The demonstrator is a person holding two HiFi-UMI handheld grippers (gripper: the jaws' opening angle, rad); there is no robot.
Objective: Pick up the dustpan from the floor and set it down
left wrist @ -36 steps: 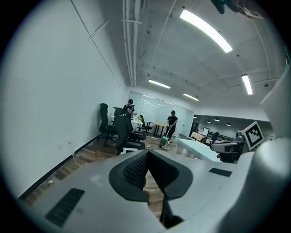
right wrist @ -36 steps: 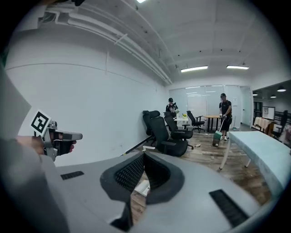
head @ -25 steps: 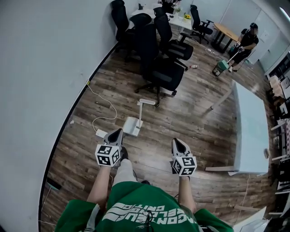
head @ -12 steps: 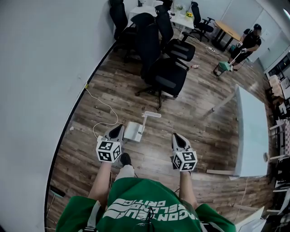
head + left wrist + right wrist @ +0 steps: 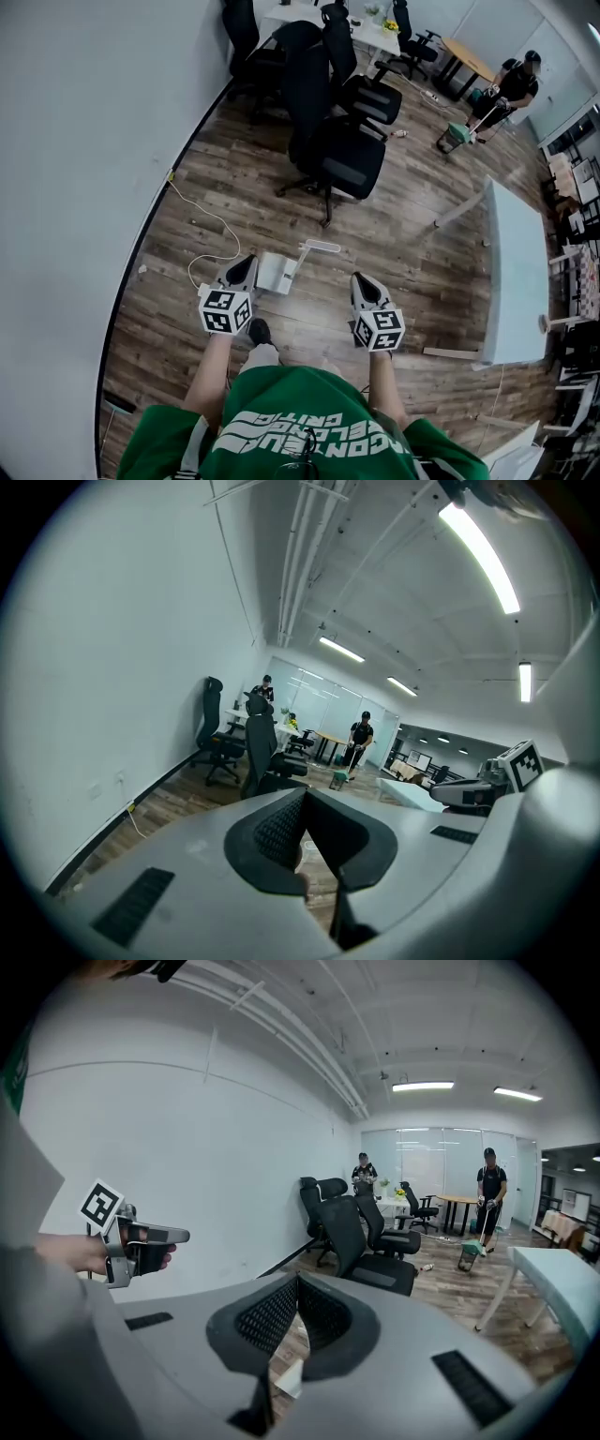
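A white dustpan (image 5: 274,273) stands on the wood floor, its long handle (image 5: 317,247) rising to the right. In the head view my left gripper (image 5: 246,262) hovers just left of the pan, with its tip over the pan's edge. My right gripper (image 5: 359,279) is held a little to the right of the handle. Both point forward and slightly down, with jaws shut and nothing between them. In the right gripper view, a white bit of the dustpan (image 5: 289,1379) shows below the shut gripper (image 5: 297,1277). The left gripper view shows its gripper (image 5: 305,791) closed too.
Black office chairs (image 5: 337,141) stand just beyond the dustpan. A white cable (image 5: 211,230) trails along the floor by the left wall (image 5: 84,141). A pale table (image 5: 516,272) is on the right. Far back, a person (image 5: 514,86) works with a green tool.
Both grippers and the view have moved forward across the floor. The dustpan now sits right beside the left gripper's tip. The jaws stayed shut.
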